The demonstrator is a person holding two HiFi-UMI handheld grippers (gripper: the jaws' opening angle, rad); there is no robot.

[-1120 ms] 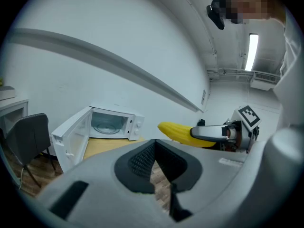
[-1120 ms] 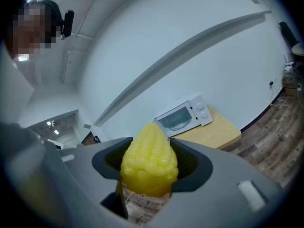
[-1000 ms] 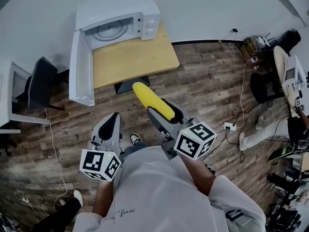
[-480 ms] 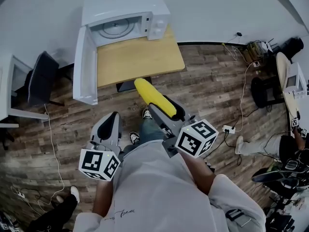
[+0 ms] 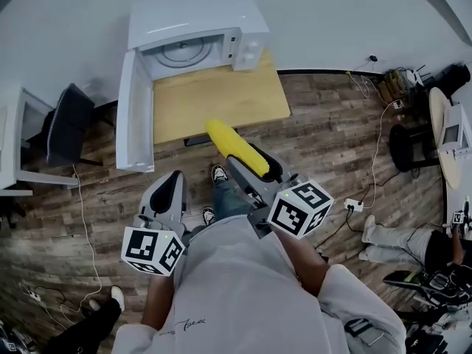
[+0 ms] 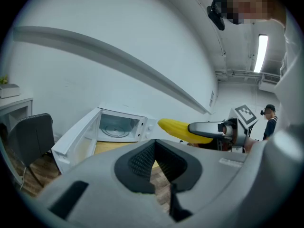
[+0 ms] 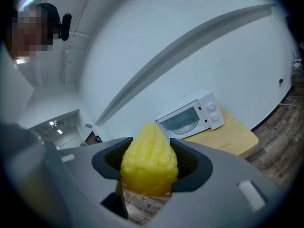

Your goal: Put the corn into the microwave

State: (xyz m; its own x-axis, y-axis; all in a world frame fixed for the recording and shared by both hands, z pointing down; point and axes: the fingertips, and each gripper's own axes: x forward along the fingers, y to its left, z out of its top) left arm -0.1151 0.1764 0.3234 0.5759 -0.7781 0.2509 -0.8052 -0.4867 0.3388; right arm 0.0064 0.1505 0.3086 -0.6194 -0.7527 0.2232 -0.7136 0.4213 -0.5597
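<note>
The wooden desk (image 5: 221,102) carries the white microwave (image 5: 199,13) at its back. The microwave's door (image 5: 135,116) is swung wide open, showing the glass turntable inside. The right hand-held gripper (image 5: 252,167) has its jaws spread wide and clamped on the sides of the yellow corn (image 5: 234,146). The corn sticks out past the jaws, tip toward the microwave, in the air by the desk's front edge. The left hand-held gripper (image 5: 168,192) is closed on nothing.
</note>
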